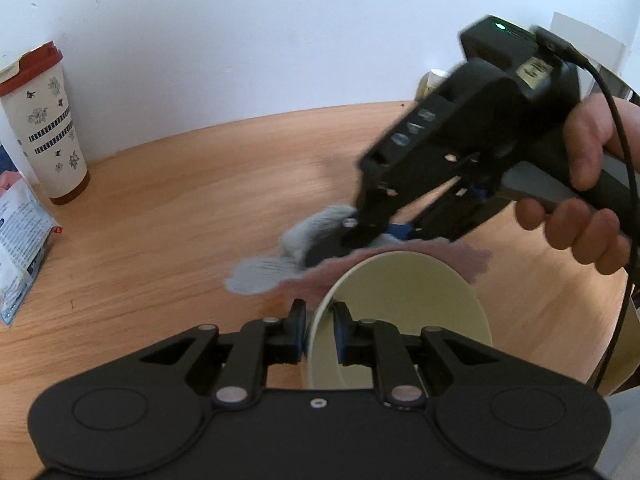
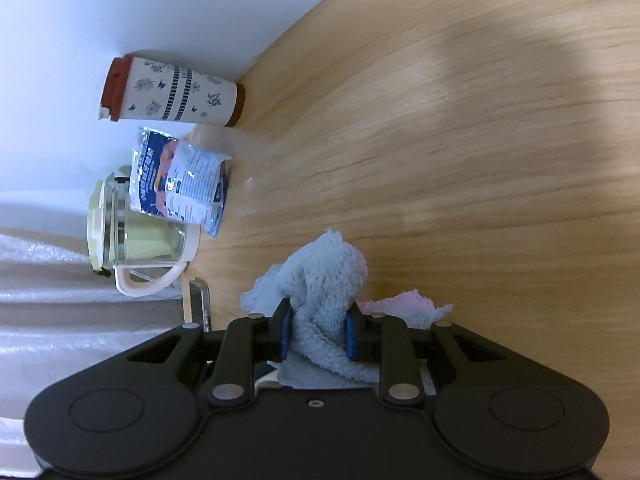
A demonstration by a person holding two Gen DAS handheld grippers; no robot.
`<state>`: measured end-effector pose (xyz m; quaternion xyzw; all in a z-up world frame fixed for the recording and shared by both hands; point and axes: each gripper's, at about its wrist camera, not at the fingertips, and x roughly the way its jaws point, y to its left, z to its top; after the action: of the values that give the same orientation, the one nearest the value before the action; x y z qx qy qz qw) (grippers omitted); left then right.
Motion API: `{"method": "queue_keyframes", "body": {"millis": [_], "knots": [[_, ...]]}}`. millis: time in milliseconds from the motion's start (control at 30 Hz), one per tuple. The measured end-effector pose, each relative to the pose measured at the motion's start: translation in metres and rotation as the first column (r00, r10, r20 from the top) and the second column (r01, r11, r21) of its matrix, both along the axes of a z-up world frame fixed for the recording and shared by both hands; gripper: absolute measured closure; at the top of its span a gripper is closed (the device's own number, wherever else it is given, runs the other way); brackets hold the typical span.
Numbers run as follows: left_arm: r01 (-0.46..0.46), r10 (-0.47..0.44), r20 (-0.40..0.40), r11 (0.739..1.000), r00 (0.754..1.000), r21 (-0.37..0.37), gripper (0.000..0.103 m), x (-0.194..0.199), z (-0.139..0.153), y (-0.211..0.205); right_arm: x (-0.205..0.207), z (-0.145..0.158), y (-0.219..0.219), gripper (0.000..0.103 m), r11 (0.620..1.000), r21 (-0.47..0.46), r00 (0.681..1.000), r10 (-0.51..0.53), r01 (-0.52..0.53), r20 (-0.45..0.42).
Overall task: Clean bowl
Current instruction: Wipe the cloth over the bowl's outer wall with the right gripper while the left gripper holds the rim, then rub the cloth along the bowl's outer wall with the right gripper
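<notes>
A pale yellow-green bowl (image 1: 404,312) stands tilted on its side in the left wrist view. My left gripper (image 1: 318,334) is shut on its rim, one pad inside and one outside. Just beyond the bowl, my right gripper (image 1: 360,236), held by a hand (image 1: 584,208), is shut on a fluffy grey-blue and pink cloth (image 1: 272,264). In the right wrist view the cloth (image 2: 324,292) bulges between the blue pads of that gripper (image 2: 318,334) and hangs over the wooden table (image 2: 460,160). The bowl does not show in the right wrist view.
A white travel cup with a red lid (image 1: 48,124) and a blue-white snack packet (image 1: 20,240) stand at the table's far left by the wall. The right wrist view also shows a glass jug with a white handle (image 2: 136,240). A cable (image 1: 624,184) trails from the right gripper.
</notes>
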<state>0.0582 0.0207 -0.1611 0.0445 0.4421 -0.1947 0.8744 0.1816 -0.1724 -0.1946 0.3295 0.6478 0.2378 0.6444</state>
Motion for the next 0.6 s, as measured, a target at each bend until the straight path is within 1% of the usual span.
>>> {"method": "queue_keyframes", "body": {"millis": [100, 233, 367, 500, 600], "knots": [[-0.011, 0.011, -0.015, 1.000, 1.000, -0.013, 0.088, 0.000, -0.002, 0.003, -0.008, -0.005, -0.015, 0.074, 0.999, -0.020, 0.999, -0.030, 0.030, -0.020], [-0.008, 0.008, -0.021, 1.000, 1.000, 0.000, 0.088, 0.003, -0.003, 0.003, -0.019, -0.013, -0.037, 0.074, 0.996, -0.029, 0.995, -0.084, 0.083, -0.049], [-0.031, 0.031, -0.046, 1.000, 0.998, -0.002, 0.089, 0.008, -0.007, 0.006, -0.027, -0.015, -0.050, 0.074, 0.993, -0.044, 0.992, -0.110, 0.108, -0.054], [-0.046, 0.046, -0.070, 0.999, 0.996, -0.004, 0.091, 0.015, -0.010, 0.011, -0.032, -0.013, -0.055, 0.074, 0.992, -0.055, 0.992, -0.114, 0.111, -0.046], [-0.057, 0.056, -0.087, 0.998, 0.995, -0.014, 0.091, 0.015, -0.008, 0.010, -0.036, -0.007, -0.058, 0.074, 0.992, -0.071, 0.994, -0.105, 0.104, -0.010]]}}
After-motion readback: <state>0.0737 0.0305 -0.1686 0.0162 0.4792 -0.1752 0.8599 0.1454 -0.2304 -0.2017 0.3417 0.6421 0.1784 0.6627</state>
